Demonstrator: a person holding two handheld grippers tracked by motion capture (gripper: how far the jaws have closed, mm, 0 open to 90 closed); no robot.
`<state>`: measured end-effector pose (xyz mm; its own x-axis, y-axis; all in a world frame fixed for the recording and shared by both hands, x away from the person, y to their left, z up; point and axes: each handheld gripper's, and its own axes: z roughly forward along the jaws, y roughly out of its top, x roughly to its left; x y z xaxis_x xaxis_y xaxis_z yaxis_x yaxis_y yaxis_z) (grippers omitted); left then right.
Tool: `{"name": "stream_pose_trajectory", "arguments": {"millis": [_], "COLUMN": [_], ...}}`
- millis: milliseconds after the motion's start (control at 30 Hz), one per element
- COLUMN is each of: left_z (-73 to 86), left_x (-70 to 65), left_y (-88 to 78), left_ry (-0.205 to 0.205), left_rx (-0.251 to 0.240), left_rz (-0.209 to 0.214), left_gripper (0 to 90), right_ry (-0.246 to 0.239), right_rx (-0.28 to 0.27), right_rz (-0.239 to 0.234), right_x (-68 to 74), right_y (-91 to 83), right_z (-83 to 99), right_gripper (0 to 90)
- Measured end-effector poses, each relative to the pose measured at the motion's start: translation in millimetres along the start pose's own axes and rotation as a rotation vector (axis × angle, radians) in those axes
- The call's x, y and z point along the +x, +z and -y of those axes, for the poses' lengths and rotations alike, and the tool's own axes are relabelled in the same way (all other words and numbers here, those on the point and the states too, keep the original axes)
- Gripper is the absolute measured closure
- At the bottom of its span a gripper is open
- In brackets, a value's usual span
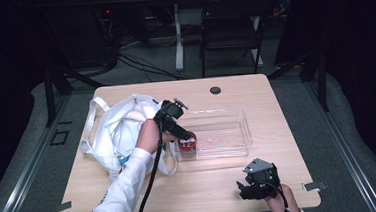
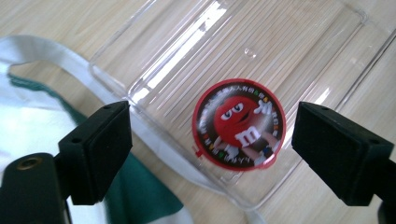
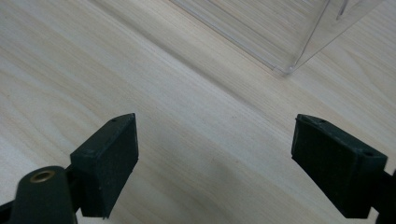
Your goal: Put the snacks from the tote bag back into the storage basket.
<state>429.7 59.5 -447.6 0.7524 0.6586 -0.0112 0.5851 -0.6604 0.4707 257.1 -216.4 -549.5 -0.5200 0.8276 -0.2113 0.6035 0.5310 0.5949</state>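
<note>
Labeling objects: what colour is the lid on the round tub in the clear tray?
Red rim, red cartoon face on black, on the lid; clearest in the left gripper view.

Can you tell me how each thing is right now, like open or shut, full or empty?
left gripper: open, above the candy tub, not touching it.
right gripper: open, nothing between its jaws.
candy tub: lid on, standing upright in the clear tray.
clear tray: uncovered, one tub in its left end.
white bag: lying crumpled on the table.

Glossy clear plastic tray (image 2: 299,42), matt pale wood table (image 3: 93,70), white cloth bag (image 1: 112,131).
</note>
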Motion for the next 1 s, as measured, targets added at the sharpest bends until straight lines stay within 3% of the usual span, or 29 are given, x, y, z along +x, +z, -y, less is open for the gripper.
{"name": "stream_pose_trajectory", "arguments": {"millis": [500, 833, 1000], "left_z": [34.5, 71.1, 100.9], "left_x": [30.1, 44.8, 47.0], "left_y": [-54.3, -74.1, -82.5], "left_ry": [-0.053, -0.105, -0.137], "left_rx": [-0.045, -0.065, -0.083], "left_rz": [-0.082, -0.137, -0.166], "left_gripper": [6.4, 3.6, 1.1], "right_ry": [0.002, 0.002, 0.000], "right_rx": [-0.005, -0.003, -0.004], "right_rz": [0.003, 0.003, 0.003], "right_x": [0.2, 0.5, 0.6], "right_y": [-0.1, -0.2, -0.3], "right_z": [0.2, 0.1, 0.3], "right_gripper": [14.3, 14.3, 14.2]}}
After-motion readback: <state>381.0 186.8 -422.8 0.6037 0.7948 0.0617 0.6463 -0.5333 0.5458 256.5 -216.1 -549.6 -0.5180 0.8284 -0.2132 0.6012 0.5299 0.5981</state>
